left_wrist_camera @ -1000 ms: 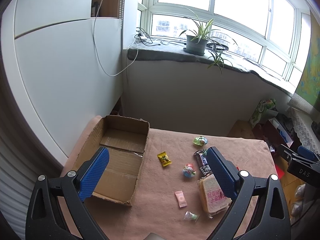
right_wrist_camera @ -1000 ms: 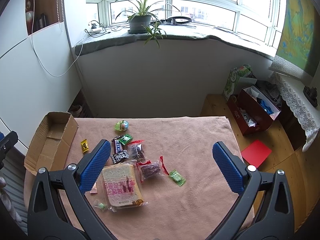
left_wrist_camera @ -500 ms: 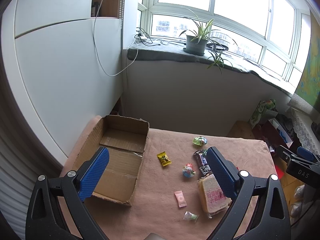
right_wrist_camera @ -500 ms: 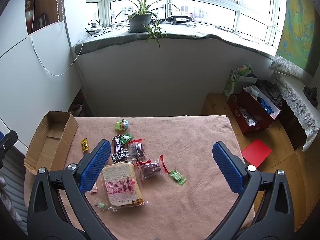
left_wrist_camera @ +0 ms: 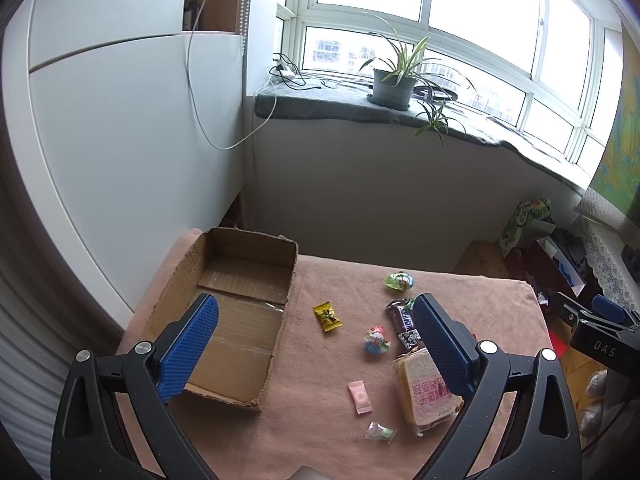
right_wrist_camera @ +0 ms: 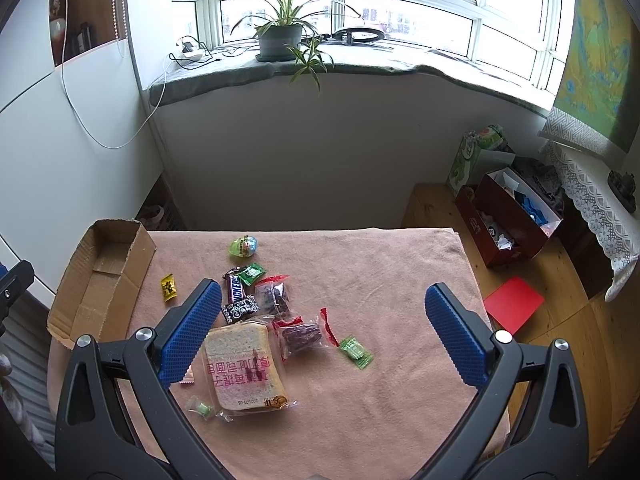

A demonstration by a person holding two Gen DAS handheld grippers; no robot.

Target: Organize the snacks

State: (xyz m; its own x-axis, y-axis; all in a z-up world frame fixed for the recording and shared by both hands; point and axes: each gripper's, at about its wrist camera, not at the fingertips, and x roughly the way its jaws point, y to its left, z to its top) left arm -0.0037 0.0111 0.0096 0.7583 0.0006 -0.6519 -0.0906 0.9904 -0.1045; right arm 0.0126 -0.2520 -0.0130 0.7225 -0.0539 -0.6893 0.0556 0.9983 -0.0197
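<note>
Snacks lie scattered across a pink-clothed table (right_wrist_camera: pixel 380 272) while the cardboard box (left_wrist_camera: pixel 224 320) at the left of the frame sits with nothing in it, as far as either view shows; by that evidence the sorting has not begun and every item is left to move.

The left gripper (left_wrist_camera: pixel 316 344) hangs above the table with its blue-padded jaws spread wide and holding nothing. In its view the box fills the lower left, partly behind the left pad; a yellow candy (left_wrist_camera: pixel 327 316) and a round foil-wrapped sweet (left_wrist_camera: pixel 376 340) lie between the jaws, with a pink sachet (left_wrist_camera: pixel 360 397) and a small clear-wrapped green candy (left_wrist_camera: pixel 380 432) lower in the frame.

The right gripper (right_wrist_camera: pixel 324 336) is likewise released and empty, poised over the main cluster. Between its jaws, at centre frame, lie a wrapped slice of bread (right_wrist_camera: pixel 242 366), a chocolate bar (right_wrist_camera: pixel 236 292), a clear packet of dark dried fruit (right_wrist_camera: pixel 276 298), a second such packet (right_wrist_camera: pixel 302 334) and a green candy (right_wrist_camera: pixel 355 351). A green egg-shaped sweet (right_wrist_camera: pixel 243 246) rests apart, higher in the frame.

The bread, the largest piece, lies nearest the right gripper's left pad. The box stands well to the left of the cluster, so each snack would need carrying across.
</note>
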